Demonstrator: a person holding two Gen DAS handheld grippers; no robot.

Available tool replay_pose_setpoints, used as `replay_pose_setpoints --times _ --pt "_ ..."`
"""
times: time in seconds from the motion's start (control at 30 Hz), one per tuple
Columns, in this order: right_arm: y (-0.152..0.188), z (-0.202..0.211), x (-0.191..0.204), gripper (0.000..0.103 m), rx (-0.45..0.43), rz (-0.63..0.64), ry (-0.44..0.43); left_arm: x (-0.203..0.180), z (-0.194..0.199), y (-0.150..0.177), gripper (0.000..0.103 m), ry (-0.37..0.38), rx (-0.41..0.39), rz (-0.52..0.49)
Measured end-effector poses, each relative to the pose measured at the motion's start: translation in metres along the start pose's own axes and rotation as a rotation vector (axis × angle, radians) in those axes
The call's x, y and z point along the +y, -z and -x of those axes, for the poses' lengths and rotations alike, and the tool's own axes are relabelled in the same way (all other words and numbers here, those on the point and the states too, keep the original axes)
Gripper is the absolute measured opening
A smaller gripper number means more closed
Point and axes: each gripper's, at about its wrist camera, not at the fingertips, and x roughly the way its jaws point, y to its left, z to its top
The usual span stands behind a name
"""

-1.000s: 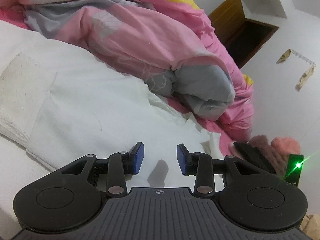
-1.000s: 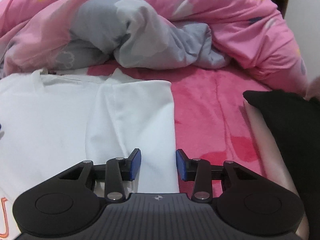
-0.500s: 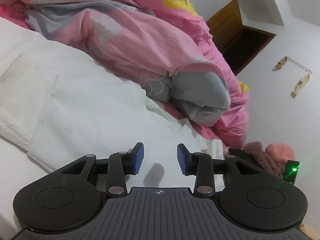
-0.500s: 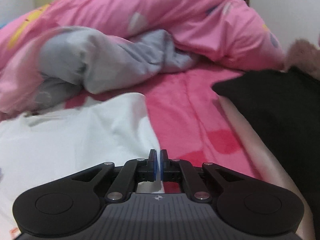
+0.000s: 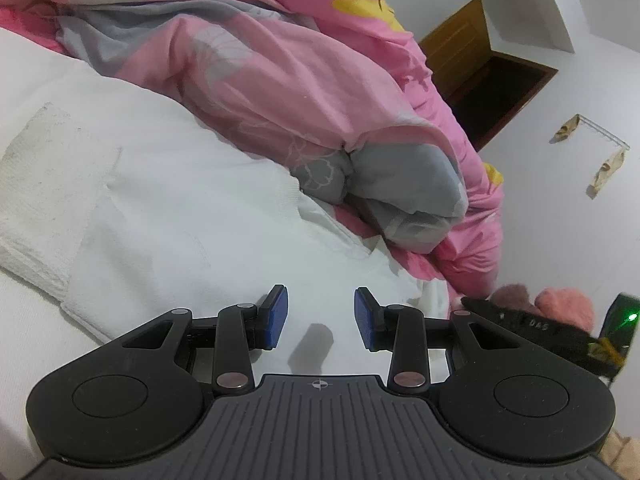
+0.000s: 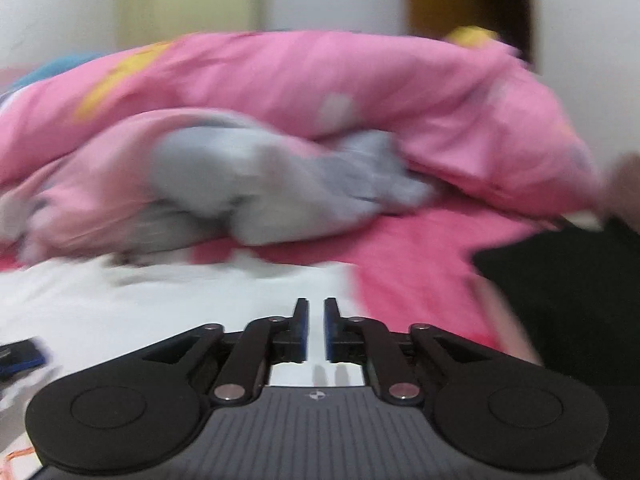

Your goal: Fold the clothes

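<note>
Item under inspection: a white garment (image 5: 192,208), lying spread on the bed in front of a heaped pink and grey duvet (image 5: 280,92). In the right wrist view its right-hand edge (image 6: 336,280) ends against bare pink bedsheet (image 6: 416,280); that view is blurred, so finer creases cannot be read.

Left hand-held gripper (image 5: 320,316): jaws apart, nothing between them, poised over the white cloth. Right hand-held gripper (image 6: 316,330): jaws have just been opening to a narrow gap; no cloth is seen between them.

Handling, as judged: thin, limp fabric, light, not fragile, liable to sag and wrinkle when lifted. Best taken at a hem or corner, pinching a single layer at the free right-hand edge, with the other side held down or lifted in step.

Clearances: the duvet crowds the far side of the garment. A dark cloth (image 6: 568,320) occupies the bed's right side. The pink strip between the two offers the only open room seen.
</note>
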Motion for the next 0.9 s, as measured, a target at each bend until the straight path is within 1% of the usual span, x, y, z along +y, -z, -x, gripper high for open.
replay_pose_setpoints --times 0.03,0.13,0.17,0.2,0.27,0.3,0.33,0.37,0.43,0.53,0.6,0.7,0.8,0.9 --pt "-0.002 -0.001 0.012 0.026 0.011 0.037 -0.032 0.0 0.001 0.0 0.036 -0.005 -0.004 0.003" --pt "-0.007 -0.014 0.042 0.027 0.067 0.145 -0.128 0.002 0.003 0.0 0.036 -0.012 -0.011 0.012" --pt "-0.007 -0.023 0.044 0.027 0.094 0.156 -0.14 0.002 0.003 0.0 0.036 -0.012 -0.012 0.014" --pt "-0.007 -0.034 0.041 0.027 0.127 0.151 -0.118 0.002 0.004 0.0 0.036 -0.013 -0.013 0.016" --pt "-0.005 -0.052 0.022 0.027 0.178 0.105 -0.023 0.003 0.004 0.0 0.036 -0.012 -0.015 0.019" --pt "-0.004 -0.061 0.012 0.027 0.202 0.074 0.025 0.003 0.005 0.0 0.036 -0.011 -0.015 0.02" --pt "-0.004 -0.069 -0.005 0.028 0.22 0.012 0.069 0.003 0.004 0.0 0.036 -0.011 -0.014 0.021" --pt "-0.006 -0.072 -0.021 0.03 0.229 -0.064 0.09 0.004 0.004 0.0 0.036 -0.011 -0.014 0.022" --pt "-0.009 -0.068 -0.037 0.032 0.219 -0.168 0.09 0.004 0.005 0.0 0.036 -0.01 -0.014 0.025" --pt "-0.016 -0.054 -0.026 0.034 0.178 -0.137 0.109 0.004 0.005 -0.001 0.036 -0.009 -0.016 0.029" --pt "-0.022 -0.045 -0.019 0.034 0.152 -0.117 0.102 0.005 0.006 -0.001 0.036 -0.009 -0.017 0.031" --pt "-0.025 -0.033 -0.014 0.034 0.12 -0.112 0.122 0.005 0.006 -0.001 0.036 -0.01 -0.02 0.036" --pt "-0.017 -0.027 -0.015 0.034 0.129 -0.076 0.136 0.005 0.007 -0.001 0.036 -0.013 -0.025 0.039" --pt "-0.002 -0.029 -0.012 0.032 0.17 -0.005 0.146 0.005 0.007 -0.001 0.036 -0.015 -0.025 0.038"
